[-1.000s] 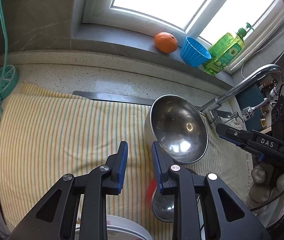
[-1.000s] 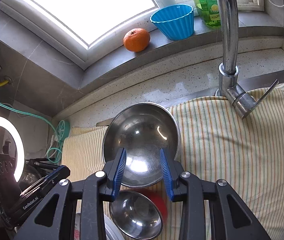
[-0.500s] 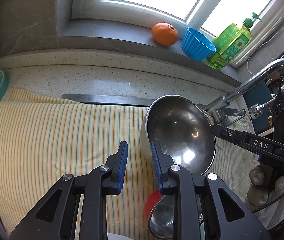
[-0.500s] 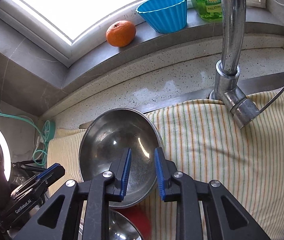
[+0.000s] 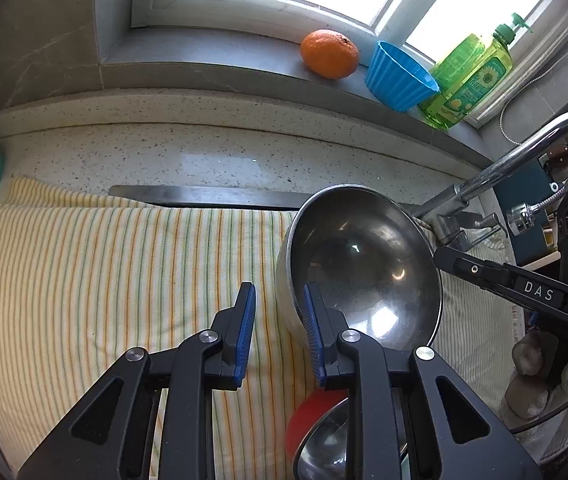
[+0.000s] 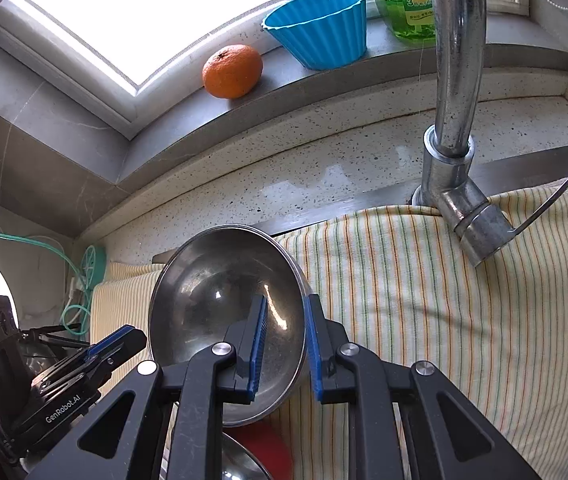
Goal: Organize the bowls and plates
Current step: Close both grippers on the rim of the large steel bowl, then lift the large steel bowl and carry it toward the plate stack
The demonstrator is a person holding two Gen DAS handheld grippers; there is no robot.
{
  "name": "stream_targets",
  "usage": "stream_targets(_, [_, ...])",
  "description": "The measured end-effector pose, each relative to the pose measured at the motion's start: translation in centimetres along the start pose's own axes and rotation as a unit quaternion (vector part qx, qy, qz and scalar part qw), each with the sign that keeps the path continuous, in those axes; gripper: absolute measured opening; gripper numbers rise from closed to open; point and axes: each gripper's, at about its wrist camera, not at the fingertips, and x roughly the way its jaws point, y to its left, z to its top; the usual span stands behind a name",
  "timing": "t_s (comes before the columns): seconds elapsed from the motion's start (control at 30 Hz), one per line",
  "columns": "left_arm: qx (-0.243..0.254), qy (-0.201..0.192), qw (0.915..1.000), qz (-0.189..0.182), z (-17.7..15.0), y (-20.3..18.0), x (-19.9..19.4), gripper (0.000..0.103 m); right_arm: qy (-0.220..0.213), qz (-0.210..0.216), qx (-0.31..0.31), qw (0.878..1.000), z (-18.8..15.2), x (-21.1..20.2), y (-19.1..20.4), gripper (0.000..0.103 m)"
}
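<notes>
Since the earlier frame the right gripper (image 6: 282, 342) has slid from the near middle of the big steel bowl (image 6: 224, 320) over to its right rim, and its jaws are closing: one blue pad sits inside the bowl, the other outside, with the rim wall between them, though I cannot tell whether they press it yet. The bowl lies tilted, its mouth facing the cameras, at lower centre of the right view, on the striped cloth (image 6: 424, 300). The left gripper (image 5: 278, 332) hangs at the bowl's left edge in its own view, jaws partly spread and empty, one finger overlapping the rim. So the right hand is nearer a real hold, and lifting turns on that rim bite. Below, a smaller steel bowl (image 5: 324, 452) lies on something red (image 5: 308, 416).
</notes>
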Motion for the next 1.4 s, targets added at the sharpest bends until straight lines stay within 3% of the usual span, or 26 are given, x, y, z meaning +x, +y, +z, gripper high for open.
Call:
stream_targets(0.53, [0.005,0.013,0.9999,0.005,0.3,0.0,1.6,0.022,0.017,-0.015,-0.003,1.000,0.3,1.4,-0.4,0.011])
stream_targets(0.83, [0.017,0.013,0.9998,0.004,0.3,-0.4,1.9,0.008,0.026,-0.019,-0.006,0.999,0.2,2.2,-0.4,0.007])
stream_targets(1.4, [0.002,0.004,1.0000,0.001,0.1,0.7,0.7,0.008,0.033,-0.018,-0.009,0.999,-0.5,1.7,0.9,0.007])
